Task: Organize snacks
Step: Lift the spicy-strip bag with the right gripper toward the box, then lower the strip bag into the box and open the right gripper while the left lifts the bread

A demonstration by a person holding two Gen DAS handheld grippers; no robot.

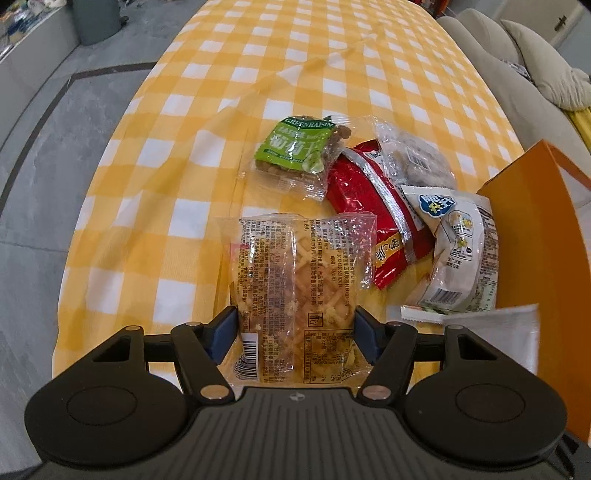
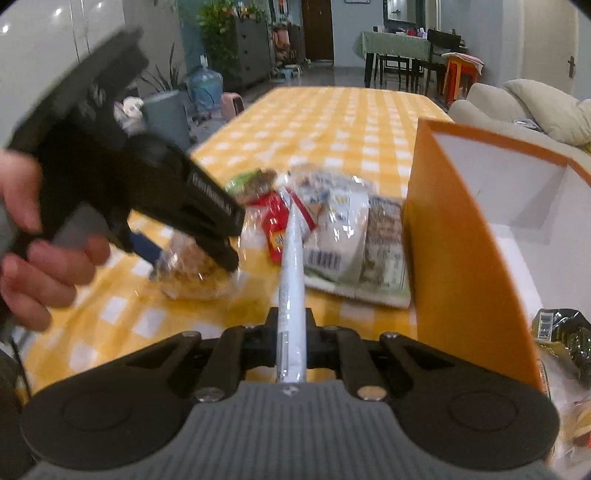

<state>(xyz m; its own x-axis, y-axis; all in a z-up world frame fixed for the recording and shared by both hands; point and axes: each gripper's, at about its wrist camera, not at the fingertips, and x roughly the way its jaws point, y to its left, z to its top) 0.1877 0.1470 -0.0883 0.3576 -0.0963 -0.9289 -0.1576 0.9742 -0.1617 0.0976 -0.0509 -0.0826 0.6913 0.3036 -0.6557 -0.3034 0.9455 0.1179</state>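
A clear-wrapped pastry packet [image 1: 295,280] lies on the yellow checked tablecloth [image 1: 258,74], and my left gripper [image 1: 295,325] is shut on it, its blue pads [image 1: 225,332] against both sides. The right wrist view shows that left gripper [image 2: 188,258] tilted down over the same packet [image 2: 199,277]. My right gripper [image 2: 291,317] is shut on a thin white packet [image 2: 291,258] seen edge-on, just left of the orange box [image 2: 454,240]. On the cloth lie a green raisin packet [image 1: 295,147], a red packet [image 1: 369,206], a clear packet [image 1: 413,158] and a white one [image 1: 458,251].
The orange box [image 1: 535,221] stands open at the table's right edge with a dark green packet [image 2: 565,339] inside. A beige sofa [image 1: 546,74] runs along the right. A person's hand [image 2: 37,251] holds the left gripper. A grey bin [image 1: 98,22] stands on the floor at left.
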